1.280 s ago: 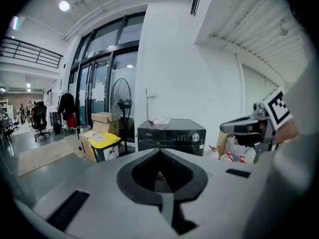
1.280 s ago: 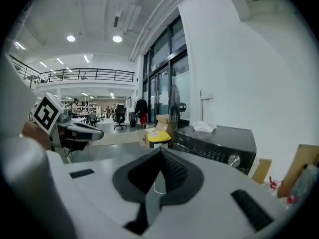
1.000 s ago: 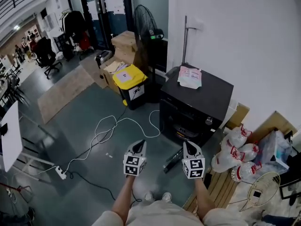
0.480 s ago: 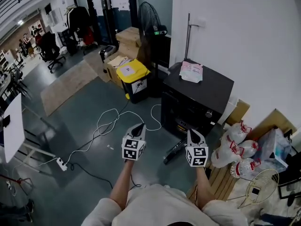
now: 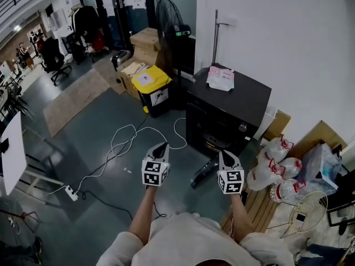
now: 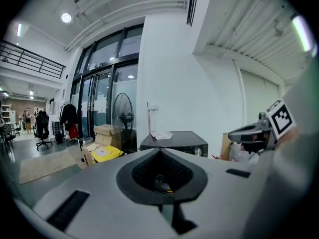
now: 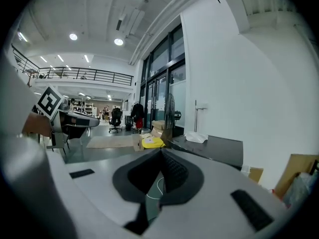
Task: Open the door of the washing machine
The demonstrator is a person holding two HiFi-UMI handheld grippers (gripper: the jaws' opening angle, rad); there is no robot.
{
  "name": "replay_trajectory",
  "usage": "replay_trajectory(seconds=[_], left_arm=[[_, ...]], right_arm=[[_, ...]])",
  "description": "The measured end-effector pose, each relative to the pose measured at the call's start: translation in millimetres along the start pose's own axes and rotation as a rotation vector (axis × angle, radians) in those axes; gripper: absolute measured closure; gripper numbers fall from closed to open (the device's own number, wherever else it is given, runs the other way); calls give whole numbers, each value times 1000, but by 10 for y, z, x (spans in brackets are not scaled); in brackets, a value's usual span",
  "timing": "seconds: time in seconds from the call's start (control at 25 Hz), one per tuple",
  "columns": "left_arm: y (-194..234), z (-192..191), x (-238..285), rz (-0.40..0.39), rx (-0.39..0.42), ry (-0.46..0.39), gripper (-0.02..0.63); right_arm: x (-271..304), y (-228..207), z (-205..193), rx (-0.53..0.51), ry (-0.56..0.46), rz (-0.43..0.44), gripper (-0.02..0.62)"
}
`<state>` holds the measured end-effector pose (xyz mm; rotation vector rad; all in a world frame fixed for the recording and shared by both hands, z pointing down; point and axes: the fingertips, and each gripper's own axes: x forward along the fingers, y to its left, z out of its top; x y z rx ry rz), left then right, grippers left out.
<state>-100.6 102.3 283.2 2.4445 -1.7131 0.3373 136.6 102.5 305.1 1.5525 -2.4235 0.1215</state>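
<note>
Washer (image 5: 244, 96) sat against the white wall (image 5: 288, 43), ahead of you and well clear of both grippers. Yellow bin (image 5: 151, 85) stood just left of it. You held your left gripper (image 5: 161, 148) and right gripper (image 5: 223, 156) over the floor (image 5: 94, 143), both pressed together and empty. Papers (image 5: 220, 77) lay on the washer top.

Bare floor (image 5: 180, 168) lies open before the washing machine (image 5: 222, 129). A dark bar (image 5: 203, 173) lies at its foot. A yellow bin (image 5: 153, 91) flanks its left and bottle bags (image 5: 275, 168) crowd its right, while a white cable (image 5: 128, 140) loops nearby.
</note>
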Motion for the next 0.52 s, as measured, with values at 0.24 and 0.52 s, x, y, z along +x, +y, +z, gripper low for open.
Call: replay_trajectory(seconds=[0.24,0.52], left_arm=[[10,-59,13,2,-6,7,598],[-35,-71,62,4,-12,15,598]], right_arm=[[28,68,-48,-9,13,16,597],[99,25,10,-21,11,26,597]])
